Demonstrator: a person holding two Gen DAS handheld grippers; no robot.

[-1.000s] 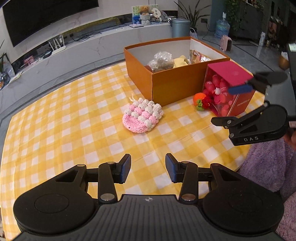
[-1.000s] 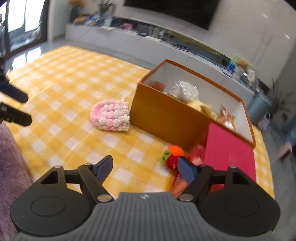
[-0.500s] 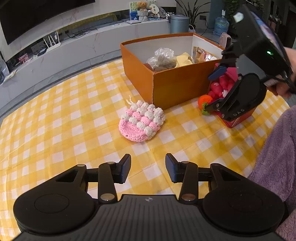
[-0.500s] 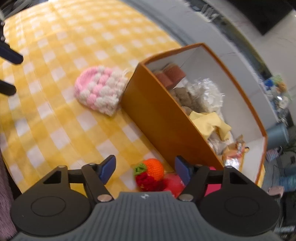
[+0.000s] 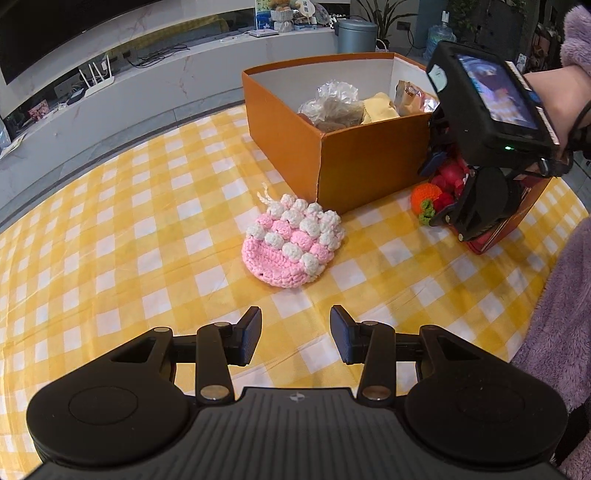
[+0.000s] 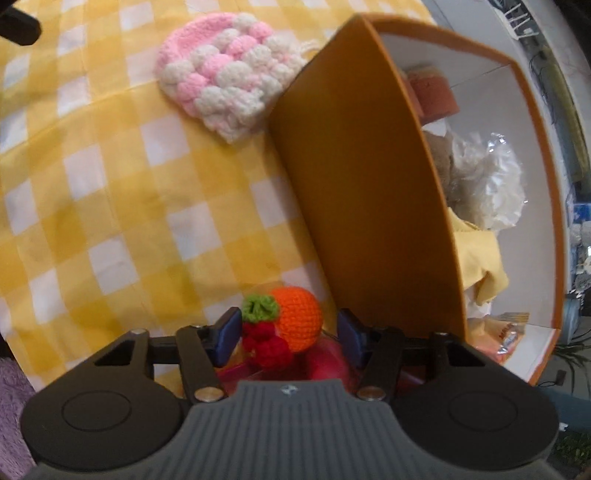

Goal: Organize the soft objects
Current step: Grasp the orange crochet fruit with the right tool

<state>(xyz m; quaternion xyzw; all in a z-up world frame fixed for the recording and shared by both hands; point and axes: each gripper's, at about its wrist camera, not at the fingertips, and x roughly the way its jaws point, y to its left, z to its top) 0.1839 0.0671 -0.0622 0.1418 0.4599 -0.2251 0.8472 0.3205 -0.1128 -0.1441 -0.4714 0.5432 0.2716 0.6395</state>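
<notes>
A pink and white crocheted pouch (image 5: 293,242) lies on the yellow checked tablecloth in front of an open orange box (image 5: 354,162); it also shows in the right wrist view (image 6: 225,77). My left gripper (image 5: 295,339) is open and empty, a short way in front of the pouch. A crocheted orange fruit with red berries (image 6: 291,325) lies beside the box (image 6: 369,206), against a red package (image 5: 509,221). My right gripper (image 6: 288,336) is open, tilted down over the fruit, one finger on each side of it. In the left wrist view the fruit (image 5: 428,197) sits just left of that gripper.
The box holds a crinkled plastic bag (image 6: 487,184), a yellow cloth (image 6: 476,254), a reddish block (image 6: 432,92) and snack packets (image 5: 410,98). A grey ledge (image 5: 147,96) and a bin (image 5: 356,35) stand behind the table. My purple sleeve (image 5: 554,306) is at the right.
My right gripper has swung in and down over the orange fruit, which now sits between its fingers. My left gripper has edged nearer the pouch and stayed open.
</notes>
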